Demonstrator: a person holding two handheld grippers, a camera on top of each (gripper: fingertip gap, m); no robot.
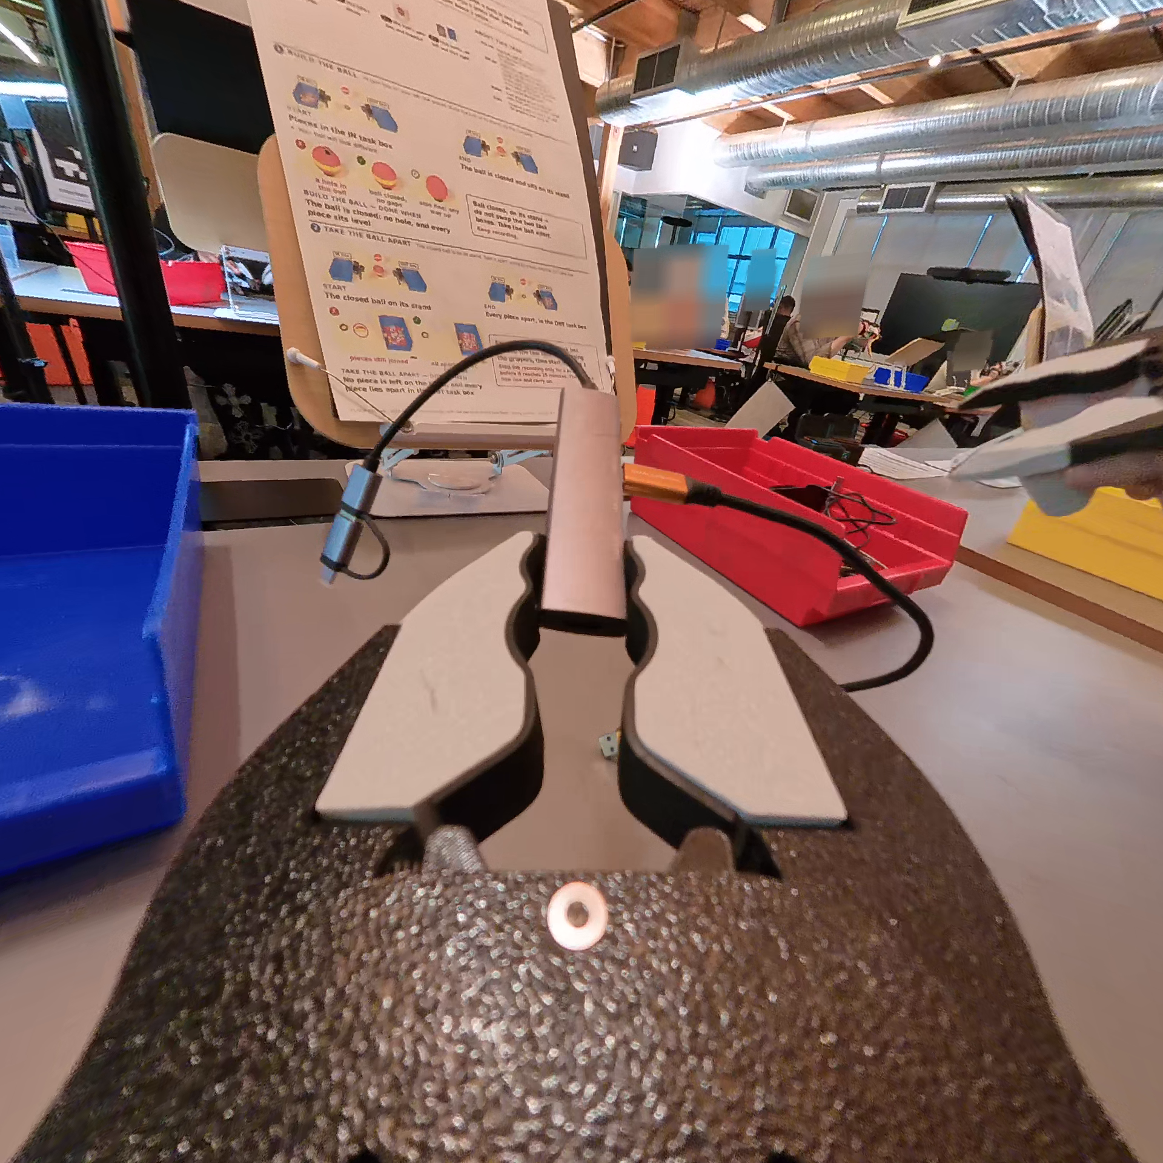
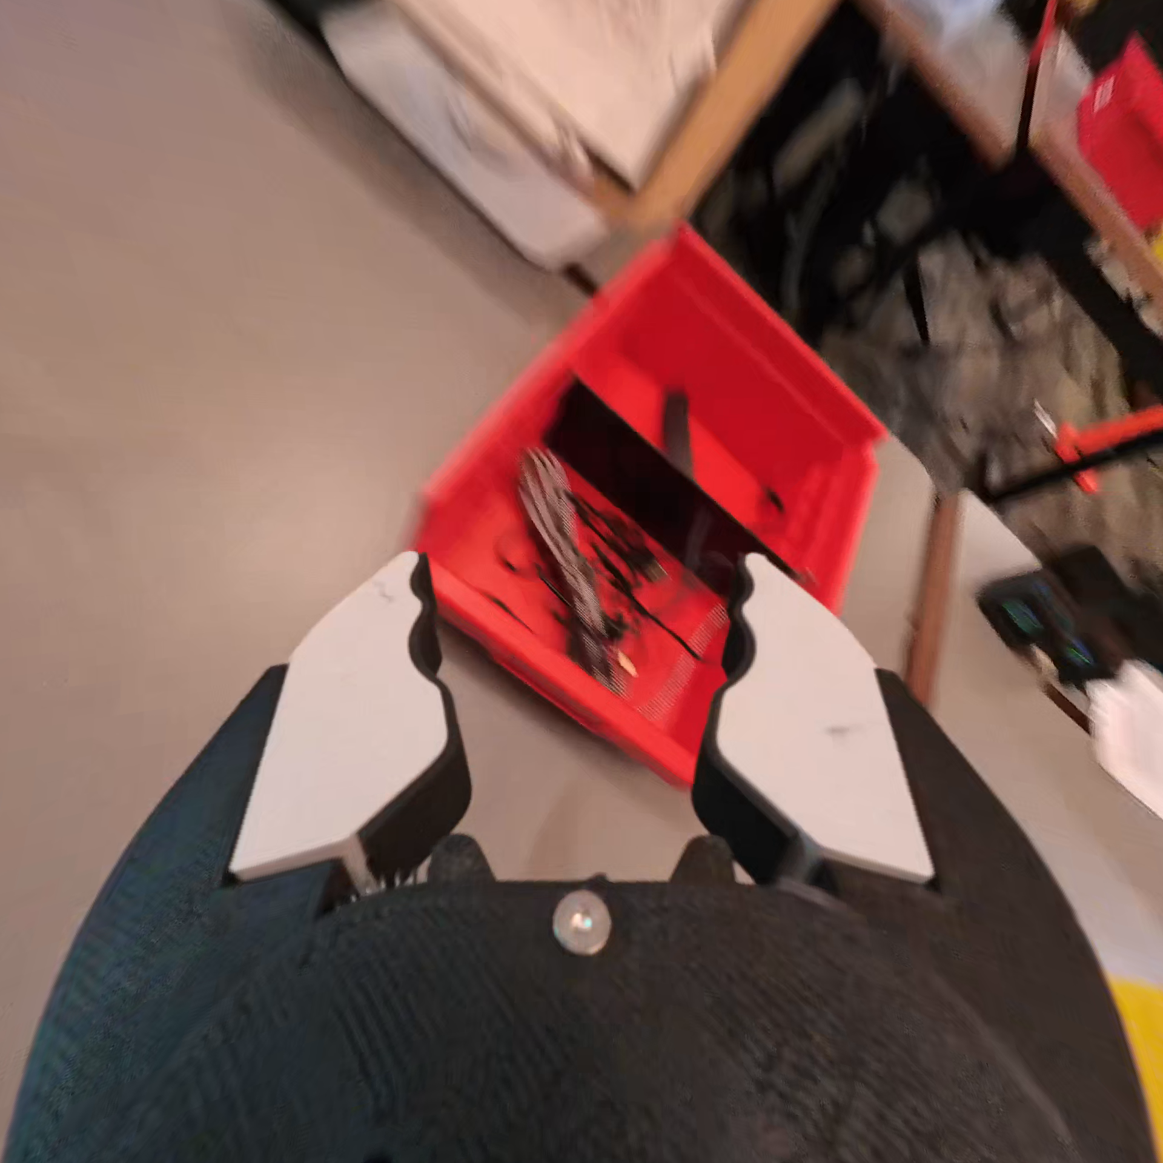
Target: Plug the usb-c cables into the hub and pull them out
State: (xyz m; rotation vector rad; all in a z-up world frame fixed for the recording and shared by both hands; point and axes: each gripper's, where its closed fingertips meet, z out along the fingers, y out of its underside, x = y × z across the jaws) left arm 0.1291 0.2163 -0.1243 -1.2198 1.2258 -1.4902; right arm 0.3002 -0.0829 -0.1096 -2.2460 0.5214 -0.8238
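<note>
My left gripper (image 1: 582, 554) is shut on a slim silver hub (image 1: 584, 497) and holds it tilted up above the grey table (image 1: 1007, 755). An orange-ended plug (image 1: 657, 483) on a black cable (image 1: 881, 585) sits in the hub's right side. The hub's own short lead arcs left and ends in a grey plug (image 1: 352, 516) that hangs free. My right gripper (image 2: 582, 604) is open and empty above the red bin (image 2: 742, 403), which holds several cables (image 2: 579, 554). It also shows far right in the left wrist view (image 1: 1070, 428).
A blue bin (image 1: 82, 598) stands at the left. The red bin (image 1: 786, 503) and a yellow bin (image 1: 1095, 541) stand at the right. An instruction sheet on a wooden stand (image 1: 434, 207) is behind the hub. The right wrist view is blurred. Across from one pair of fingers to the other is roughly 35 cm.
</note>
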